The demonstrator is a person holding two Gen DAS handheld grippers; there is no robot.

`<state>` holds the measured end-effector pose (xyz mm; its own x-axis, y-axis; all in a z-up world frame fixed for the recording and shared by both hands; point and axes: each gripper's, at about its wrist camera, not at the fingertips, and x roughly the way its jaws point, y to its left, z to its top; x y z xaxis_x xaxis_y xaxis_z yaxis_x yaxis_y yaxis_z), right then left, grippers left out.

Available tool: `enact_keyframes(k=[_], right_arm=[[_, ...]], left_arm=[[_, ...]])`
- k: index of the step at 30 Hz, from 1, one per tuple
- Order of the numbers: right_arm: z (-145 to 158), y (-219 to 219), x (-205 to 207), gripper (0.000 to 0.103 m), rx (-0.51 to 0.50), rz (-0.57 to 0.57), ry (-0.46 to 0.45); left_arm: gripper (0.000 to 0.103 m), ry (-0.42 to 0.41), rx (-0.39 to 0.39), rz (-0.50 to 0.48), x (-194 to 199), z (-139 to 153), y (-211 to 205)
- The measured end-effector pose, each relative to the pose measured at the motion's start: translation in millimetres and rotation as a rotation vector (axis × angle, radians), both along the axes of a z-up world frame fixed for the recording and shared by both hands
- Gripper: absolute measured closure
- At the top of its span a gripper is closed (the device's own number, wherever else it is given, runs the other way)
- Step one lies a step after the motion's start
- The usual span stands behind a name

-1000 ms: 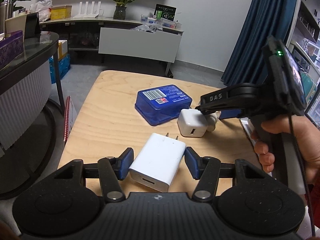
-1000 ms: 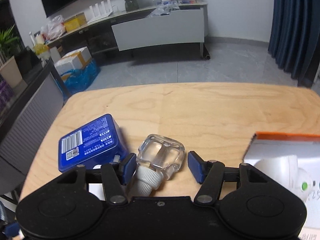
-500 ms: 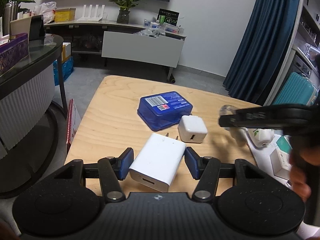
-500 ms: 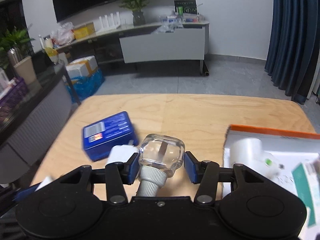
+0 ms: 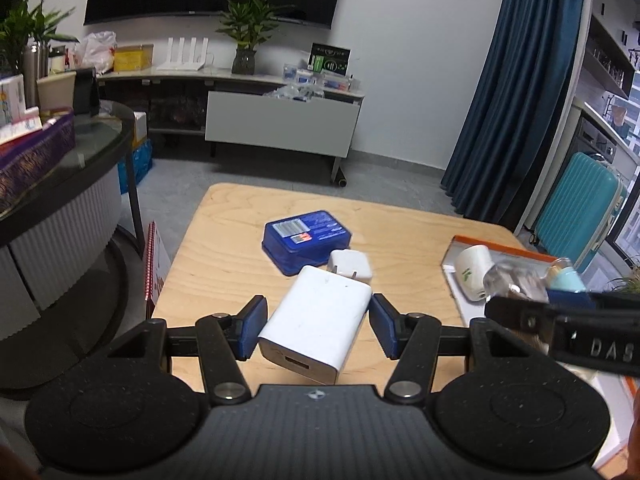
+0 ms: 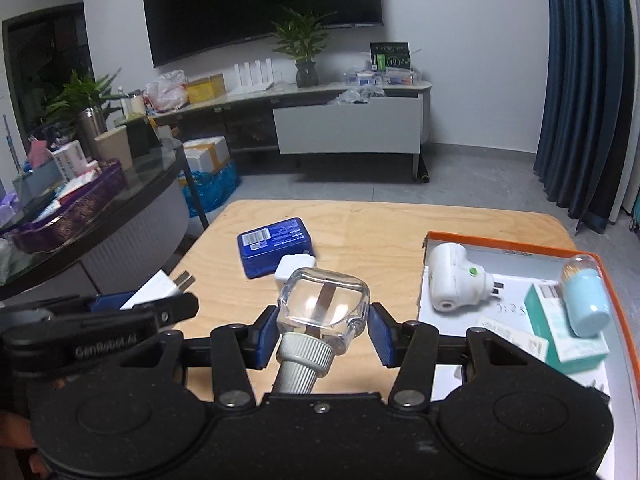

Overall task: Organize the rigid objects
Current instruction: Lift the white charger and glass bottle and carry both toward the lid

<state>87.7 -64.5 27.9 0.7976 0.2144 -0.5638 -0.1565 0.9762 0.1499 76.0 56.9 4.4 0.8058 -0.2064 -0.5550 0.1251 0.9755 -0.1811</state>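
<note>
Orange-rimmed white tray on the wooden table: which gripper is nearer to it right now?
Right. The right gripper, holding the clear glass bottle, is beside the orange-rimmed white tray's left edge. The left gripper, holding the large white charger, sits further left, beyond it.

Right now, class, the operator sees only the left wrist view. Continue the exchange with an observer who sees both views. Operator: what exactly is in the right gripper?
Observer: The right gripper is shut on a clear bottle; its grey ribbed cap points back at the camera.
Operator: What lies in the tray beside the plug?
Observer: A light blue tube rests on a green box.
Operator: Which way does the plug face?
Observer: It lies with its prongs toward the tube.
</note>
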Motion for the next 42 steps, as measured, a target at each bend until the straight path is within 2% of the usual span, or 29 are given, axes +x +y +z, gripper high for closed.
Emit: enact_keyframes(k=[12,19,29,42], right_arm=[[14,-32,-55,0.044,-0.021,-0.029,-0.065],[15,-52,-76,0.044,-0.019,-0.056,-0.086],[16,-68,-97,0.044,-0.016,-0.085,-0.107],[19,-87,-111,0.044,-0.01,-0.132,-0.13]], left_arm=[[0.046,-0.023,-0.006,0.018,-35,16,-29],[0.046,-0.037,0.016,-0.012,-50,19,-51],[0.046,-0.035,0.024,-0.056,-62,17,-76],[0.046,-0.042,0.018,-0.078,-69,20,-86]])
